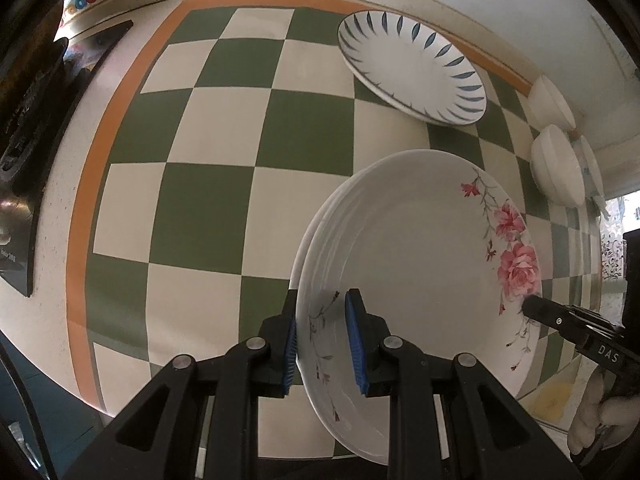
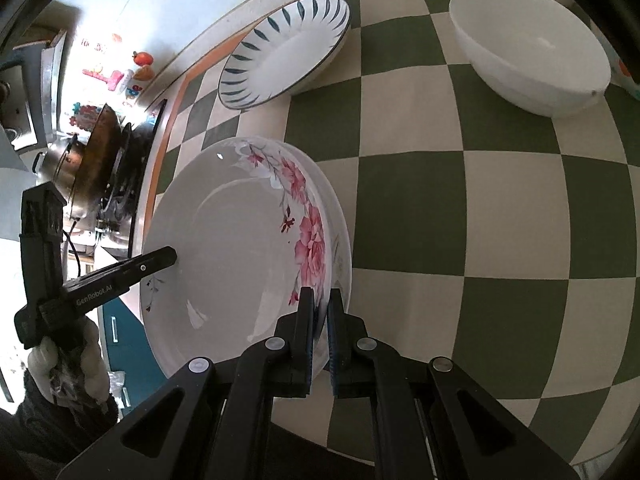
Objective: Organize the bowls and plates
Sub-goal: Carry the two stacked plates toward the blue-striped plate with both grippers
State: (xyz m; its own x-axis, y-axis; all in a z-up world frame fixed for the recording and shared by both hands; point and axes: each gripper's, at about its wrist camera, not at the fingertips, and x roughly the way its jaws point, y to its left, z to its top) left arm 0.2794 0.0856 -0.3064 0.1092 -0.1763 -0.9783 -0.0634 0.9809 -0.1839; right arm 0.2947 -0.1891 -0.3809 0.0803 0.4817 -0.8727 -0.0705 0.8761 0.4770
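A white plate with pink flowers (image 1: 420, 256) lies on top of another white plate on the checkered table; it also shows in the right wrist view (image 2: 240, 248). My left gripper (image 1: 322, 340) straddles its near rim with the jaws apart, a gap showing beside the right pad. My right gripper (image 2: 320, 336) is shut on the flowered plate's opposite rim; its finger shows in the left wrist view (image 1: 560, 320). A blue-leaf plate (image 1: 412, 68) lies at the back, also seen in the right wrist view (image 2: 284, 52). White bowls (image 1: 556, 164) sit at the right; one shows in the right wrist view (image 2: 528, 40).
The green and cream checkered cloth (image 1: 208, 184) has an orange border. A black stove (image 1: 36, 152) stands at the left table edge, with pots (image 2: 84, 168) on it in the right wrist view. A white wall (image 1: 500, 8) runs behind the table.
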